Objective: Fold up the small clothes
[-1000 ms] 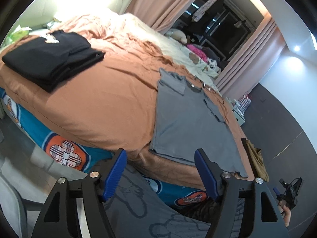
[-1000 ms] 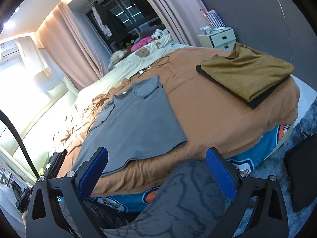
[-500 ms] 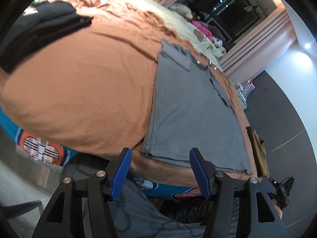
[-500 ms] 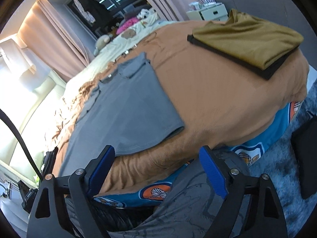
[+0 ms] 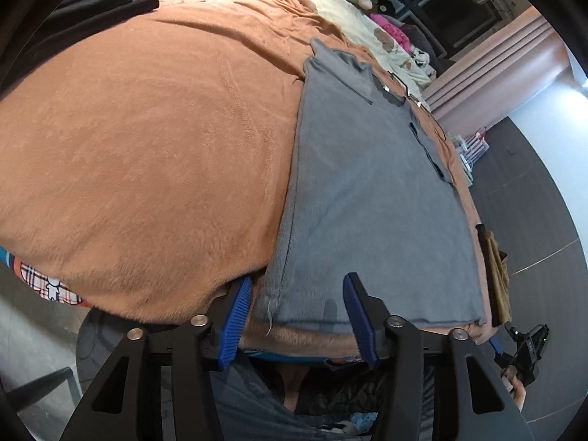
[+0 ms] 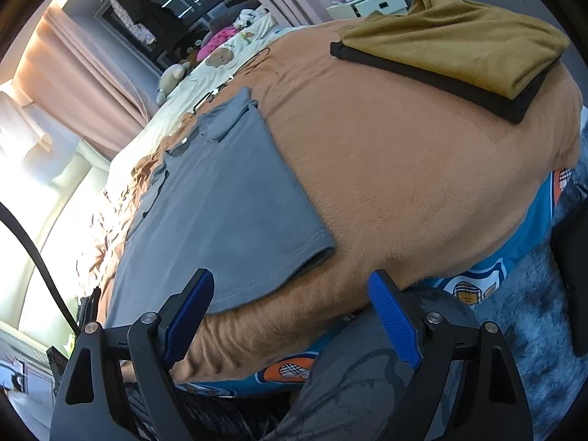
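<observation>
Now grey shirt [image 5: 371,198] flat, left gripper [image 5: 297,318] agape

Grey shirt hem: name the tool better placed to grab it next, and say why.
Left. The left tool is open with the grey shirt hem corner between its fingers; the right tool is open mostly over bare blanket.
</observation>
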Demonstrator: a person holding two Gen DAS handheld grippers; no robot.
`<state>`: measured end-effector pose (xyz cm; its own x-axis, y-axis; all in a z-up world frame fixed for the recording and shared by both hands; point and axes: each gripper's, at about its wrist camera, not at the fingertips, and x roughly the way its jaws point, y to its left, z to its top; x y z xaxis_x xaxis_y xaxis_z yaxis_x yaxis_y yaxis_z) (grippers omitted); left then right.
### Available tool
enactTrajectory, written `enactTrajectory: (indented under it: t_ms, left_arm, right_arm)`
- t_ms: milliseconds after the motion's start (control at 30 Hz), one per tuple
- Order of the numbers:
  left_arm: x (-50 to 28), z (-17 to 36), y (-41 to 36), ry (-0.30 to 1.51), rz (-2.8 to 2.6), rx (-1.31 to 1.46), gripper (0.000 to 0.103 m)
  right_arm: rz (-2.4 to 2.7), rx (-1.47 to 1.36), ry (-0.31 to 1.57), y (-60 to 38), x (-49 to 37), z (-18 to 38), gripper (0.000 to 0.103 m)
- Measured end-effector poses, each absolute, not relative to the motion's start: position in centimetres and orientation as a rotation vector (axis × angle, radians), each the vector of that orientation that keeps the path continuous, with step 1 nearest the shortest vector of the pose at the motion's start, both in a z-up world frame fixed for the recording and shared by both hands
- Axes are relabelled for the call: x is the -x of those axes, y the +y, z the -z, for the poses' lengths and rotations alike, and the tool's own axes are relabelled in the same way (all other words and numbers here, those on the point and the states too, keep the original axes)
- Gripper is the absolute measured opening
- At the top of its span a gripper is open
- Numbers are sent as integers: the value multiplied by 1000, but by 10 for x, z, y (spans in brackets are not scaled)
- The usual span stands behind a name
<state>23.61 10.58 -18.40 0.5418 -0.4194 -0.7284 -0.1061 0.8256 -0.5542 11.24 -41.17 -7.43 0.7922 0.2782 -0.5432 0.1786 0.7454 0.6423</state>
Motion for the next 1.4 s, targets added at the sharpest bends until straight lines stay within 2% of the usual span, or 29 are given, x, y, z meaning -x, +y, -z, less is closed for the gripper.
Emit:
enactTrajectory:
  t_ms: [67, 167, 200, 367, 400, 567, 667, 767, 1100, 1300, 1400]
  left_arm:
    - [-241, 184, 103, 1011, 188, 582, 36]
    - [-246, 184, 100, 1030, 174, 550, 13]
    - [-247, 183, 101, 1032, 172, 543, 11]
    - [-246, 165, 111, 975, 165, 549, 9]
    - [-246, 161, 111, 965, 169, 548, 8]
    - [-242, 143, 117, 923, 178, 555, 8]
    - [-244, 139, 121, 915, 173, 565, 8]
    - [-246, 135, 123, 906, 173, 578, 8]
    - [-259, 116, 136, 855, 136, 580, 7]
    - [-262, 113, 132, 861, 124, 566, 7]
    - [-262, 115, 130, 871, 117, 560, 7]
  right_arm:
    - [-62, -766, 670, -412, -114, 79, 86]
    - [-81, -817, 669, -416, -117, 88, 86]
    - [-87, -836, 669, -419, -117, 90, 86]
    - [-101, -903, 657, -426, -122, 98, 84]
    - [-110, -927, 656, -428, -123, 101, 80]
    - [-167, -1013, 654, -433, -127, 116, 70]
    - [-162, -1032, 654, -436, -131, 122, 68]
    - [-182, -1081, 666, -436, -133, 131, 59]
    - [-204, -1184, 646, -440, -134, 145, 59]
    - [-224, -1263, 611, -433, -132, 165, 45]
    - [-232, -1276, 600, -430, -134, 169, 44]
